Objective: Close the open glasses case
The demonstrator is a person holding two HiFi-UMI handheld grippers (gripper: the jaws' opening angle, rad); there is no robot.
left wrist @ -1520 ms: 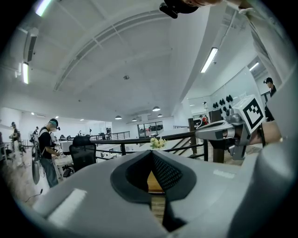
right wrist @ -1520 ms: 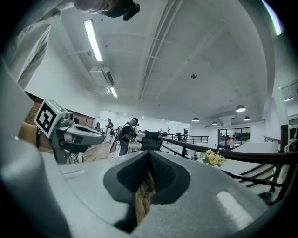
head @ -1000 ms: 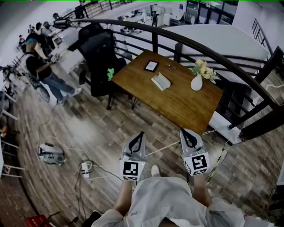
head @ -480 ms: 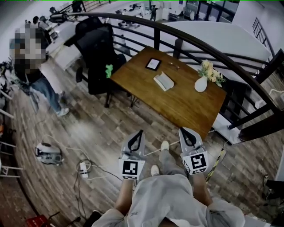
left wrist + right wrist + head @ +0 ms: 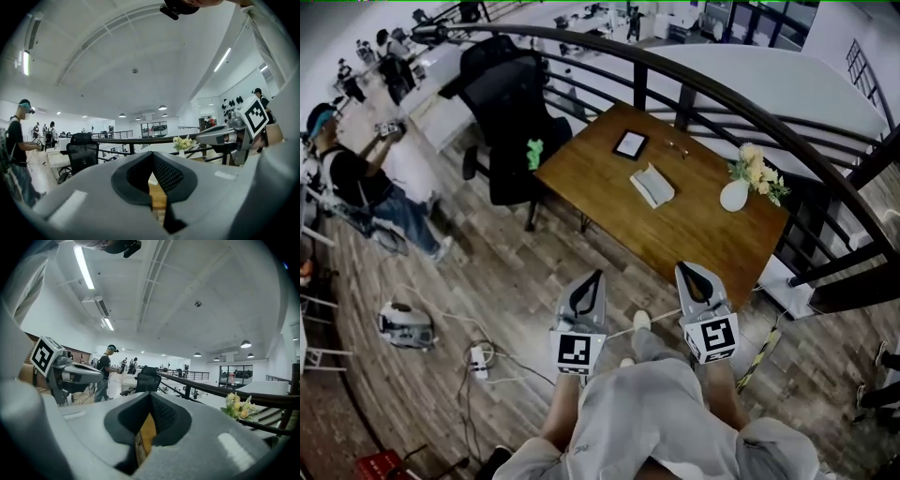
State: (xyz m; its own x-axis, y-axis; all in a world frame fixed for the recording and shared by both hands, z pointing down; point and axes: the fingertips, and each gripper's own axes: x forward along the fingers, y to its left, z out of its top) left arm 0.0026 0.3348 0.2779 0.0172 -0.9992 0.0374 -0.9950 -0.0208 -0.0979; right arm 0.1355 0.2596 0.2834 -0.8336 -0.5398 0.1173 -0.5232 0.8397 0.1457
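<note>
Fingers point(image 5: 586, 302) of the left gripper point(image 5: 597, 275) are pressed together at their tips, and the left gripper view shows only a hollow behind the closed tips with nothing gripped in it. The right gripper point(image 5: 681, 267) is the same: its fingers point(image 5: 699, 292) meet at the point and hold nothing, as its own view confirms. Both grippers are held side by side at waist height over the wooden floor, pointing forward, the person's legs below them. The open glasses case point(image 5: 652, 185) lies well ahead of both sets of fingertips, on the wooden table point(image 5: 694, 239), roughly on the line between the two grippers and touched by neither. Just beyond the case, farther from the fingers, lies a flat black-framed tablet point(image 5: 631, 143). To the right of the case, ahead of the right fingers, stands a white vase point(image 5: 734, 195) with pale flowers point(image 5: 757, 170). A black office chair point(image 5: 511, 122) stands at the table's left end, ahead and left of the left fingers. A dark curved railing point(image 5: 722, 89) runs behind the table. Far left of the left fingers a person point(image 5: 356, 183) stands on the floor, well apart from everything on the table.
</note>
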